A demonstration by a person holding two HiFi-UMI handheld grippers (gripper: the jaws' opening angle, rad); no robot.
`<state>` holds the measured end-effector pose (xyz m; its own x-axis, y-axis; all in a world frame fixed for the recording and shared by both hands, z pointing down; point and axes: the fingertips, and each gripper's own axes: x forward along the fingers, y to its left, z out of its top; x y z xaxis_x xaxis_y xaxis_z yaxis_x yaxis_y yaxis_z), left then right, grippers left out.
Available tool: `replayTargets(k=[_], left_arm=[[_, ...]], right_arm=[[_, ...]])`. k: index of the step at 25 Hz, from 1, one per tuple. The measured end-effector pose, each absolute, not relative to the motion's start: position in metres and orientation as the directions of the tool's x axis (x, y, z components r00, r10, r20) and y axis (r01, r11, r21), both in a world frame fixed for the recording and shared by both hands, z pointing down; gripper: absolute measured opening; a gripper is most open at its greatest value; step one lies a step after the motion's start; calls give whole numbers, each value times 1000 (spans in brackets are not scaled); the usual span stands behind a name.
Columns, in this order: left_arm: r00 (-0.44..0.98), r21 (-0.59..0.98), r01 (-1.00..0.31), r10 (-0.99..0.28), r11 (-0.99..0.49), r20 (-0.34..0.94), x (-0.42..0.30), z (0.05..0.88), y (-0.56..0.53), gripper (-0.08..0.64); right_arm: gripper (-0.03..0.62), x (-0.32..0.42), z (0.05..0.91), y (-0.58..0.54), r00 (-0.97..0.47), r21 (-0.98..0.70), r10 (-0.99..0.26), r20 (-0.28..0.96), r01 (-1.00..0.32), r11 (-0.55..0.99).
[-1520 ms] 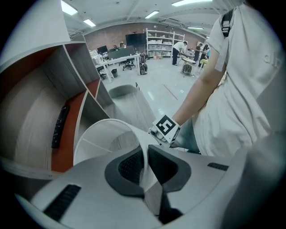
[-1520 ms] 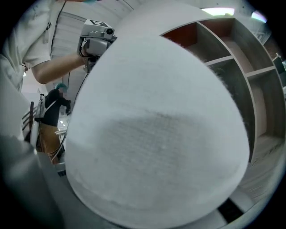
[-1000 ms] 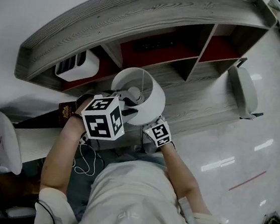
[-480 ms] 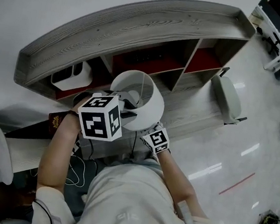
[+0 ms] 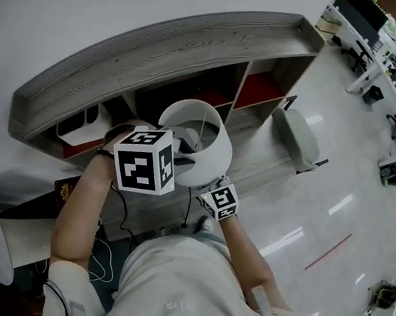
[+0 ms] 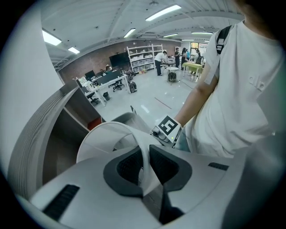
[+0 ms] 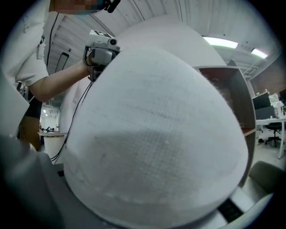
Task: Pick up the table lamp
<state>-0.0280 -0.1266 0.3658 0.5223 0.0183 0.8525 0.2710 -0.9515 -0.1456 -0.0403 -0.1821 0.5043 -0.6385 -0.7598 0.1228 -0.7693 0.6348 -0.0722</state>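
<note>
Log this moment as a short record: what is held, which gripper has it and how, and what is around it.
object: table lamp, white drum shade, open top facing up
left gripper: jaws closed on the shade's rim wall
right gripper: against the shade's outer side; the shade fills its view, so the jaw state is unreadable
lamp base: hidden under the shade; cannot tell whether it is lifted
behind lamp: grey wood shelf unit
right of lamp: grey chair
</note>
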Motion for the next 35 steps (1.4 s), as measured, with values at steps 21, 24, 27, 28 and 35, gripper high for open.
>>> replayTargets(k=[21, 24, 27, 28, 35], left_arm=[[535, -160, 467, 134, -870, 834, 67, 353, -122, 66], [533, -161, 476, 138, -865, 834, 71, 353, -121, 66], [534, -163, 477, 137, -864, 834, 71, 353, -121, 67], [533, -162, 476, 137, -864, 835, 70, 354, -121, 67], [527, -160, 473, 133, -866, 840, 68, 355, -120, 67]], right_arm=[[29, 72, 493, -180, -436, -53, -890, 135, -900, 433], [29, 76, 493, -179, -425, -54, -895, 134, -905, 422], [29, 76, 493, -179, -424, -55, -896, 134, -906, 421], [29, 75, 493, -179, -425, -55, -895, 134, -905, 421], [29, 71, 495, -179, -432, -63, -892, 134, -902, 428]])
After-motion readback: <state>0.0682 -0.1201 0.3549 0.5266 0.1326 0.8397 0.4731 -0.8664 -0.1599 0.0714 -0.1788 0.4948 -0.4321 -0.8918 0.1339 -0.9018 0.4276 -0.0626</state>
